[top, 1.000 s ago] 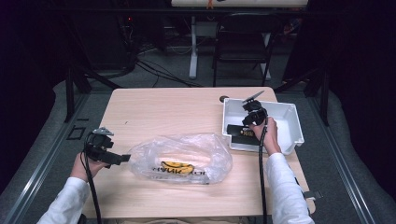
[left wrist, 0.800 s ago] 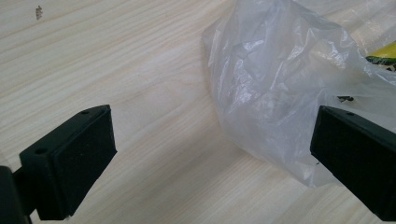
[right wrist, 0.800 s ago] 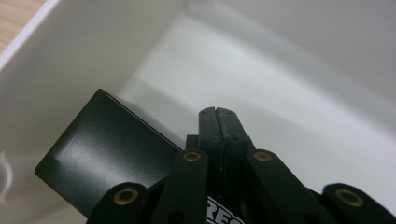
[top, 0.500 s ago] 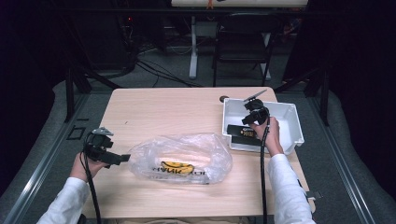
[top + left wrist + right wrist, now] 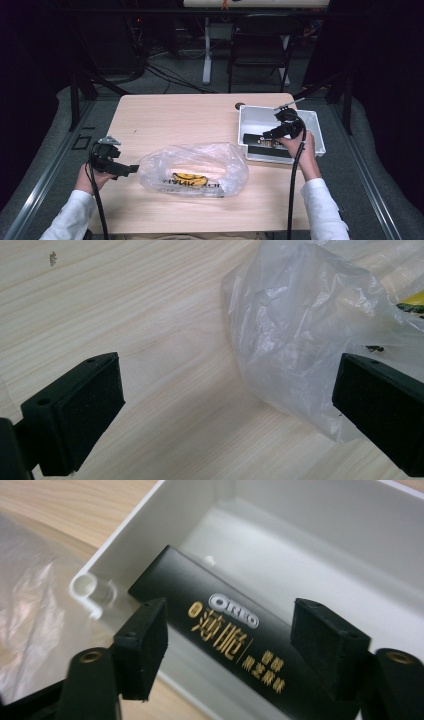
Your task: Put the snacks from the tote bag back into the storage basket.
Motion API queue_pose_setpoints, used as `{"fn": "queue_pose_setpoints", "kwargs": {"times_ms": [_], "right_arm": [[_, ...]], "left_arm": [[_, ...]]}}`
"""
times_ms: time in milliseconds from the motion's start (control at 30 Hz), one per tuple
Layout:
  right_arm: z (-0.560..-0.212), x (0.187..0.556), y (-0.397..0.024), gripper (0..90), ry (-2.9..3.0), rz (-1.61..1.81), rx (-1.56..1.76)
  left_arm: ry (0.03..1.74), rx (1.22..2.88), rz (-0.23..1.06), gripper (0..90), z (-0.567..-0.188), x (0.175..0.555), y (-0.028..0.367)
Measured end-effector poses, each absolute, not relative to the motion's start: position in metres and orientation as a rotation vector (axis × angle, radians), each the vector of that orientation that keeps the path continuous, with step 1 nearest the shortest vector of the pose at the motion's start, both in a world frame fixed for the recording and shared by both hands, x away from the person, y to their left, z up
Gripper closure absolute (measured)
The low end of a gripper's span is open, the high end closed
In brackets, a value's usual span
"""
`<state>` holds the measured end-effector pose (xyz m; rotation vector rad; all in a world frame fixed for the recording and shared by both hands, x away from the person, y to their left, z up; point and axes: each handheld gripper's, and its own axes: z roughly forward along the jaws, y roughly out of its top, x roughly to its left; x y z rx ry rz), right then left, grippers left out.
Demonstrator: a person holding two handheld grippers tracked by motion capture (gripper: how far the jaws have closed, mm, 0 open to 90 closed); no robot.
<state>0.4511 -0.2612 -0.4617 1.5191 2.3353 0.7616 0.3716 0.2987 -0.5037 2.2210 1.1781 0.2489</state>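
Pale wood of the table (image 5: 175, 117) carries a white bin (image 5: 315, 131) in which the black Oreo box (image 5: 235, 650) is laid flat, its long axis running along the bin's near wall. Directly above it the right gripper (image 5: 230, 645) is held, its fingers having just been opening, the box seen between them but untouched. Well apart from the bin, the left gripper (image 5: 225, 405) is held wide at the plastic bag (image 5: 192, 167).

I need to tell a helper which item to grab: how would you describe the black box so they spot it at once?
On the wooden table, find the white tray at its right. Inside lies the black Oreo box, long, slim, gold-lettered, unlike the clear plastic bag beside the tray.
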Motion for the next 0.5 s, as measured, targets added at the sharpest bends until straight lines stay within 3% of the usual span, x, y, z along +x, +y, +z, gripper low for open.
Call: {"fn": "queue_pose_setpoints", "kwargs": {"times_ms": [267, 500], "right_arm": [[-0.450, 0.408, -0.267, 15.9, 2.358, 0.826, 1.438], [-0.459, 0.371, -0.272, 10.4, 2.358, 0.862, 1.419]], "left_arm": [[1.170, 2.228, 0.253, 0.0, -0.504, 0.371, 0.298], [1.169, 2.233, 0.257, 0.0, -0.504, 0.372, 0.298]]}}
